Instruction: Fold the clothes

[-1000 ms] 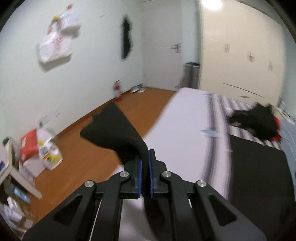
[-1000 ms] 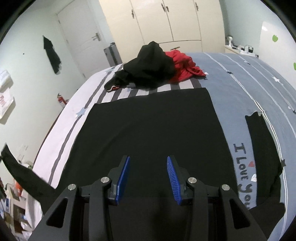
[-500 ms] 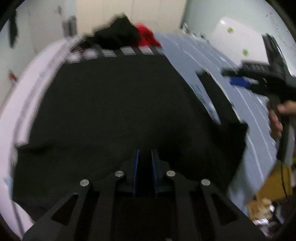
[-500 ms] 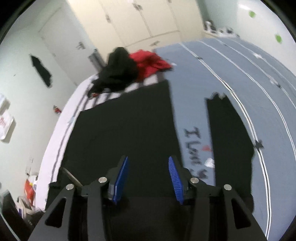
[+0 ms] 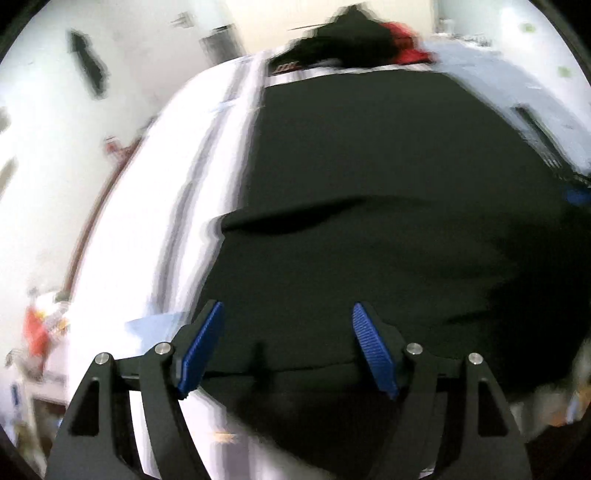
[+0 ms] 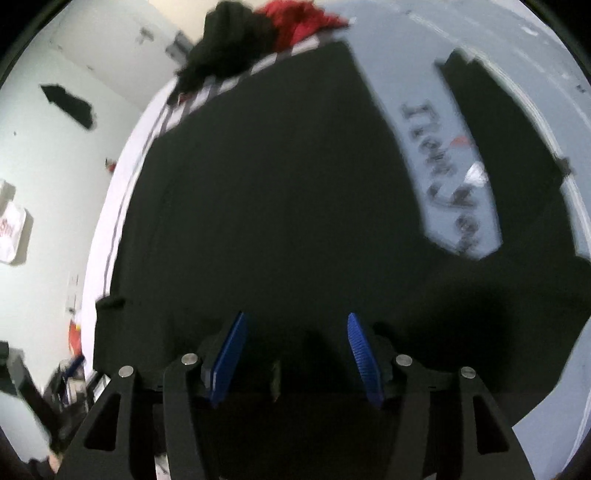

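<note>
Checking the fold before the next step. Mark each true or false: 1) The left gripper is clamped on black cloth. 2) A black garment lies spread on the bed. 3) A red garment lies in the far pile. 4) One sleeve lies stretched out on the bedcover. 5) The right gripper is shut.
1) False: the left gripper stands open, its jaws having just opened, pads pressing nothing.
2) True: the black garment lies spread on the bed.
3) True: the red garment lies beside dark clothes.
4) True: the sleeve lies there.
5) False: the right gripper is open, empty.
</note>
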Demonstrator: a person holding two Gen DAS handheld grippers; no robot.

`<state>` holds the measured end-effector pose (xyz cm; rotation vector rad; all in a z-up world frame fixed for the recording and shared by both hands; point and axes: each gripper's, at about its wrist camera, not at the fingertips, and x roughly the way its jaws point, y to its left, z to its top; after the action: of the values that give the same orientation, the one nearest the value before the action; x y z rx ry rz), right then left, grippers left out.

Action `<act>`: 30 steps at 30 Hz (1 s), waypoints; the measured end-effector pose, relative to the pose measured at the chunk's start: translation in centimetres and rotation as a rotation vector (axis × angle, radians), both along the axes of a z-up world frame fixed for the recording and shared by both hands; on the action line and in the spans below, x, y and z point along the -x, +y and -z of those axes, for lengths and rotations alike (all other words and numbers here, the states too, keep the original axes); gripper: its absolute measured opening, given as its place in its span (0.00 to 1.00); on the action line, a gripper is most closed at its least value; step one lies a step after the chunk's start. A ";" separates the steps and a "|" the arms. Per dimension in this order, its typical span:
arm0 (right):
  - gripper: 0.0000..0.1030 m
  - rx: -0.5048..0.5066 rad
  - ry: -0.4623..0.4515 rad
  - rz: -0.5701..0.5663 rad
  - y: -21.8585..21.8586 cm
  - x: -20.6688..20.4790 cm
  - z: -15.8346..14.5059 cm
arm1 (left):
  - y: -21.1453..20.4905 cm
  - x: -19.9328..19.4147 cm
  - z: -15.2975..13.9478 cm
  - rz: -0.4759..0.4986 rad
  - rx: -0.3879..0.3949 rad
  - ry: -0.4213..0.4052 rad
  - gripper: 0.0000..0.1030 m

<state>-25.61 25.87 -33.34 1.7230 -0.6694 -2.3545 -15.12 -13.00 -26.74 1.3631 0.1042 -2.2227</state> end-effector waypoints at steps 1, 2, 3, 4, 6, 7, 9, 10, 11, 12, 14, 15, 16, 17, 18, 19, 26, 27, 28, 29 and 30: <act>0.52 0.014 -0.017 -0.008 -0.7 -0.2 0.4 | -1.6 -0.7 0.5 -0.039 0.024 -0.017 0.68; 0.52 0.029 -0.031 -0.014 -1.4 -0.3 0.8 | -2.9 -1.5 1.0 -0.063 0.034 -0.036 0.68; 0.52 0.046 -0.037 -0.013 -1.8 -0.4 1.0 | -4.3 -2.1 1.6 -0.095 0.044 -0.064 0.68; 0.52 0.058 -0.044 -0.014 -2.3 -0.5 1.2 | -5.0 -2.5 2.0 -0.108 0.040 -0.069 0.68; 0.52 0.051 -0.064 -0.027 -3.5 -0.7 1.6 | -6.4 -3.3 2.8 -0.134 0.030 -0.079 0.68; 0.52 0.029 -0.083 -0.042 -4.2 -0.8 2.0 | -6.8 -3.4 3.1 -0.134 0.022 -0.086 0.68; 0.52 -0.007 -0.136 -0.064 -5.2 -0.8 3.1 | -7.2 -3.2 4.2 -0.121 -0.016 -0.107 0.68; 0.52 -0.020 -0.162 -0.071 -5.6 -0.9 3.7 | -7.2 -3.0 4.6 -0.113 -0.024 -0.118 0.68; 0.52 -0.040 -0.191 -0.077 -5.9 -0.9 4.3 | -7.2 -2.9 5.0 -0.106 -0.032 -0.128 0.68; 0.52 -0.065 -0.216 -0.076 -6.0 -1.0 4.8 | -7.3 -2.7 5.5 -0.099 -0.040 -0.138 0.68; 0.52 -0.060 -0.229 -0.069 -5.9 -1.2 5.4 | -7.4 -2.5 6.1 -0.092 -0.048 -0.151 0.68; 0.51 -0.061 -0.229 -0.067 -5.9 -1.1 5.5 | -7.4 -2.3 6.4 -0.092 -0.050 -0.153 0.68; 0.50 -0.066 -0.227 -0.067 -5.9 -1.1 5.5 | -7.6 -2.2 6.4 -0.097 -0.060 -0.148 0.68; 0.38 -0.083 -0.220 -0.070 -6.0 -1.0 5.5 | -7.7 -2.1 6.3 -0.100 -0.066 -0.143 0.68; 0.17 -0.107 -0.205 -0.080 -6.1 -0.9 5.2 | -7.8 -2.0 6.2 -0.103 -0.072 -0.139 0.68; 0.07 -0.127 -0.187 -0.097 -6.1 -0.7 4.9 | -7.9 -1.9 6.0 -0.104 -0.077 -0.135 0.68; 0.00 -0.227 0.041 -0.028 -1.9 1.0 -1.8 | -8.3 -1.2 2.6 -0.122 -0.094 -0.027 0.68; 0.00 -0.255 0.071 -0.007 -0.9 1.3 -2.9 | -8.5 -0.9 2.0 -0.129 -0.089 -0.012 0.68; 0.00 -0.280 0.101 0.017 0.4 1.8 -3.9 | -8.8 -0.6 1.7 -0.136 -0.088 -0.004 0.68; 0.00 -0.289 0.118 0.039 1.3 2.2 -4.4 | -9.4 -0.1 1.5 -0.140 -0.093 0.004 0.68; 0.00 -0.289 0.131 0.060 2.0 2.8 -4.8 | -10.1 1.0 1.4 -0.137 -0.095 0.002 0.68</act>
<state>-28.43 27.91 -28.58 1.6511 -0.3808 -2.6894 -16.12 -23.07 -28.18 1.3609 0.2979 -2.1288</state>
